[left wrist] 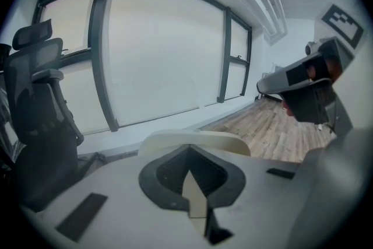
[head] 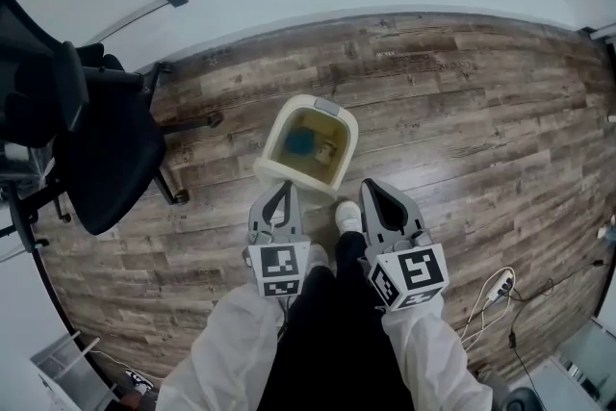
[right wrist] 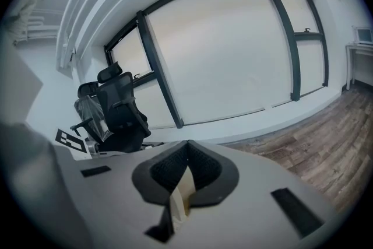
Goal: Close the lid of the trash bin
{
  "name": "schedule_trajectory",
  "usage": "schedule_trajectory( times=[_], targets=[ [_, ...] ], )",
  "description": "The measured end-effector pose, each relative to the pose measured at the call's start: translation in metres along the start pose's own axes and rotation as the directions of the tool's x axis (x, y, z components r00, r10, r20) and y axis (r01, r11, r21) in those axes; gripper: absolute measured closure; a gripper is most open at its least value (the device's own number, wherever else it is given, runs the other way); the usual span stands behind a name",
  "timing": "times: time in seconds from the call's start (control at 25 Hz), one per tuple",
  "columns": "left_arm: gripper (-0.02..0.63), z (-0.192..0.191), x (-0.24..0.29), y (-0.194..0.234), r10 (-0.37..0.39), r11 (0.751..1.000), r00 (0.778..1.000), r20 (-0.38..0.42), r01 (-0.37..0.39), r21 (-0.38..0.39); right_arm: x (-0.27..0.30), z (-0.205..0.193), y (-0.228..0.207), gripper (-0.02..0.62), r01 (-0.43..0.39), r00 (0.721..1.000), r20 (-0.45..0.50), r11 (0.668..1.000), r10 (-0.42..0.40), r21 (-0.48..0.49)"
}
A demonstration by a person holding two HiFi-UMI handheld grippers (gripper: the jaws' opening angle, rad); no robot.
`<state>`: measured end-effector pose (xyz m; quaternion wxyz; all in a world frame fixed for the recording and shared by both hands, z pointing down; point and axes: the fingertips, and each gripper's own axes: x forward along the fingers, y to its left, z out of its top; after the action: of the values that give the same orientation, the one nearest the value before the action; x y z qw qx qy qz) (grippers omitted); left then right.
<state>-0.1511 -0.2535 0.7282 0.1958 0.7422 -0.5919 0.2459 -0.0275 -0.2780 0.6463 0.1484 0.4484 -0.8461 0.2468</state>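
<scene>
Left gripper and right gripper, both clenched empty, sit beside the open trash bin; a hard shove on its lid could topple it

We look steeply down at a wood floor. A cream bin stands open just ahead of our feet, with something blue inside. Our left gripper, jaws drawn to a point, reaches the bin's near rim. Our right gripper hovers near the bin, beside a white shoe. A black chair stands at left, and cables lie at lower right.
</scene>
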Motion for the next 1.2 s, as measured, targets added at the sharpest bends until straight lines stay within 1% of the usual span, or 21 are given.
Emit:
schedule_trajectory(
  times=[0.2,0.56,0.72,0.92,1.04,1.2],
  targets=[
    [0.598,0.009,0.026,-0.002,0.012,1.000,1.000,-0.018,-0.013,-0.009,0.027,0.005,-0.027,0.572,-0.018,1.000,-0.016,1.000,0.018,0.007],
    [0.598,0.017,0.083,-0.003,0.059,0.993,0.996,-0.074,-0.066,-0.095,0.078,0.002,-0.071,0.572,-0.072,0.993,-0.095,0.997,0.073,0.013],
    [0.598,0.015,0.112,-0.002,0.066,0.992,0.993,-0.098,-0.075,-0.101,0.103,0.000,-0.088,0.572,-0.087,0.989,-0.116,0.996,0.089,0.019],
    [0.598,0.011,0.144,-0.004,0.055,0.992,0.990,-0.127,-0.068,-0.104,0.129,-0.009,-0.106,0.572,-0.093,0.985,-0.141,0.995,0.097,0.029],
    [0.598,0.008,0.156,-0.004,0.052,0.993,0.990,-0.129,-0.065,-0.097,0.140,-0.014,-0.110,0.572,-0.098,0.983,-0.154,0.995,0.102,0.034],
    [0.598,0.002,0.170,-0.003,0.055,0.992,0.988,-0.142,-0.070,-0.104,0.151,-0.021,-0.113,0.572,-0.101,0.979,-0.174,0.994,0.106,0.039]
  ],
)
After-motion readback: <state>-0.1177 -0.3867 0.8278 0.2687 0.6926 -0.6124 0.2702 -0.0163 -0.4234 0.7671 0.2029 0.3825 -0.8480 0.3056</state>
